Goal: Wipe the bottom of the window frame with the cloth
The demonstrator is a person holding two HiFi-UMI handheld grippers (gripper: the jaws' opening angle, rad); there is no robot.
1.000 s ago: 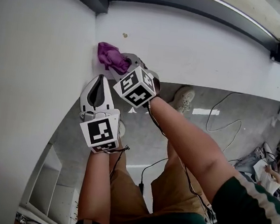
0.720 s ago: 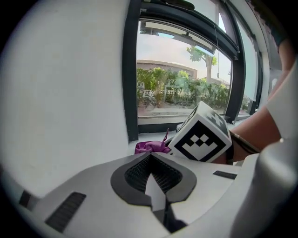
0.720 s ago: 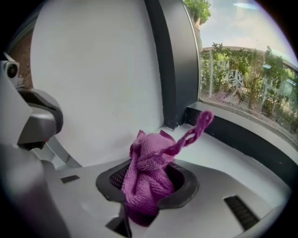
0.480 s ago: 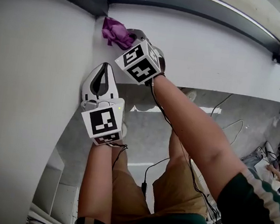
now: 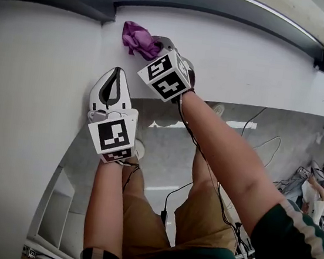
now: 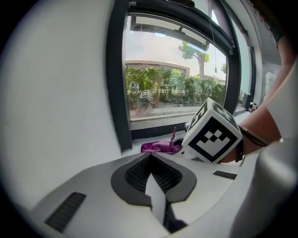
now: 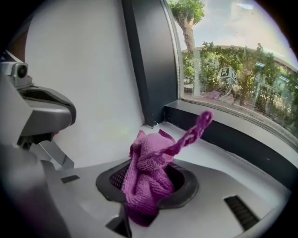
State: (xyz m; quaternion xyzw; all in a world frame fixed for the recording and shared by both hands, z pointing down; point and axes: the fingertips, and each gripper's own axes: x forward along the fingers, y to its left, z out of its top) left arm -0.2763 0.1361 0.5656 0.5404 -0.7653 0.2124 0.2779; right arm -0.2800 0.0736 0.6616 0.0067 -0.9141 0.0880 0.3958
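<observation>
Surface: white sill (image 5: pixel 259 62) under a dark window frame (image 5: pixel 225 7), white wall (image 5: pixel 28 108) at left
Cloth (image 5: pixel 137 37): purple, at the sill's far left, near the frame corner
Right gripper (image 5: pixel 154 43): clamped on the cloth, its tips hidden by it
Left gripper (image 5: pixel 116 74): jaws together, empty, beside the wall
Room: bare sill runs right

A purple cloth (image 5: pixel 139 39) is being held down on the white window sill (image 5: pixel 249 54) by the right gripper (image 5: pixel 155 45), close to the sill's left corner and just beside the dark window frame (image 5: pixel 225 7).
</observation>
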